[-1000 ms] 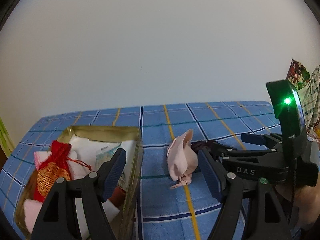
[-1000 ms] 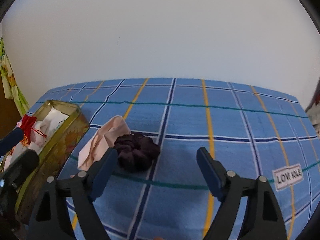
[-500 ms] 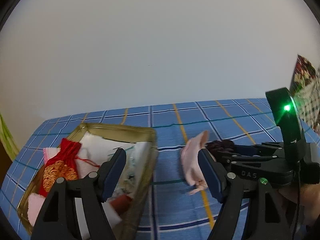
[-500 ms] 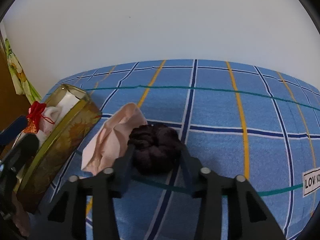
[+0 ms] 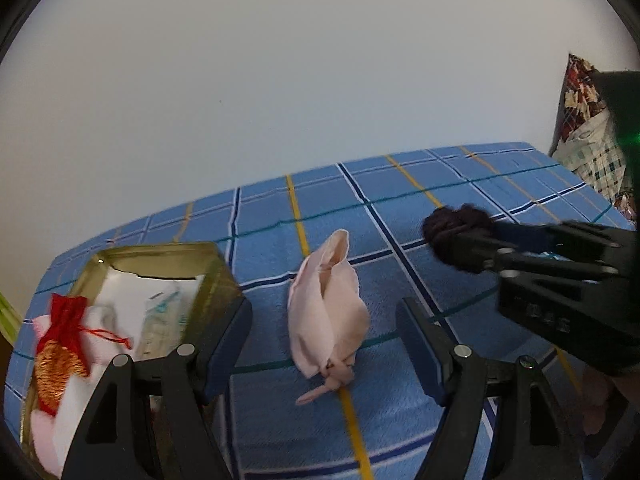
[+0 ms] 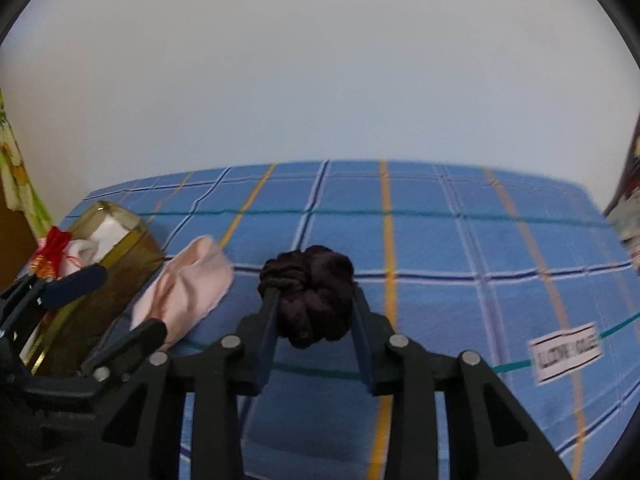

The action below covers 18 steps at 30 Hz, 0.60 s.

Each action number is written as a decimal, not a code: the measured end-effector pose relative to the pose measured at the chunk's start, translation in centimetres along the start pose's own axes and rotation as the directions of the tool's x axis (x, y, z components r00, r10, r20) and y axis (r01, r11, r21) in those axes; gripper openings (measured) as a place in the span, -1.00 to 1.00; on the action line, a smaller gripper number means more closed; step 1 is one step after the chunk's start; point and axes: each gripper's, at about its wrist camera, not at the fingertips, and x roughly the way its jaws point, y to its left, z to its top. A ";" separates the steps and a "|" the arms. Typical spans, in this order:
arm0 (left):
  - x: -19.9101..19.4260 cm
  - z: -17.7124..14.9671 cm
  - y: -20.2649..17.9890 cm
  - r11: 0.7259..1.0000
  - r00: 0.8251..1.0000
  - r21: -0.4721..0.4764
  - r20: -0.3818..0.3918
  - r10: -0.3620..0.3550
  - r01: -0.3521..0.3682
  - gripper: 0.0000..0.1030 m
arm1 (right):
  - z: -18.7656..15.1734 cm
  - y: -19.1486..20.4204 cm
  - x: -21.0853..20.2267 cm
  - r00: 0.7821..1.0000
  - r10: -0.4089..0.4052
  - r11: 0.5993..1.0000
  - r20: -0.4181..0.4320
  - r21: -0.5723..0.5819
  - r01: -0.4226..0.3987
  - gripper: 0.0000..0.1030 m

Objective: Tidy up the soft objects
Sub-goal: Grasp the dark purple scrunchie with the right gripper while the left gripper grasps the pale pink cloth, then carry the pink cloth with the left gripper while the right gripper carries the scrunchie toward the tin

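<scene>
One dark scrunchie [image 6: 308, 292] is pinched in the just-closed right gripper [image 6: 314, 304]; one pink pouch [image 5: 326, 312], at its 9 o'clock, sits between the wide-open left gripper [image 5: 324, 344] jaws; one tin [image 5: 208, 280].

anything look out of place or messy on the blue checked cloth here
Nothing is spilled or damaged. Only the crumpled pink fabric pouch lies loose on the blue checked cloth, beside the gold tin rather than in it. The dark purple scrunchie is pinched in the right claw; the left claw is open.
</scene>
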 end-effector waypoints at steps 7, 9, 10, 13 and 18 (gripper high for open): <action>2.3 0.3 -0.7 1.000 0.999 0.017 -0.052 -0.011 0.011 0.48 | -0.5 -0.1 -0.8 0.999 -0.016 1.000 0.035 0.017 0.015 -0.34; 2.8 0.6 -0.4 1.000 0.998 -0.003 -0.064 -0.013 0.012 0.48 | -0.5 0.4 -1.1 0.998 -0.027 1.000 0.050 -0.002 0.027 -0.34; 3.1 0.7 -0.2 1.000 0.997 -0.014 -0.072 -0.011 0.010 0.46 | -0.5 0.6 -1.2 0.998 -0.028 1.000 0.058 -0.010 0.028 -0.34; 4.6 0.9 0.0 0.998 0.989 -0.030 -0.137 -0.051 0.048 -0.15 | -0.6 1.2 -1.9 0.996 -0.029 0.999 0.081 -0.034 0.032 -0.34; 4.2 0.6 0.4 0.996 0.989 -0.060 -0.129 -0.069 0.062 -0.77 | -0.8 1.8 -2.8 0.992 -0.033 0.998 0.123 -0.048 0.039 -0.34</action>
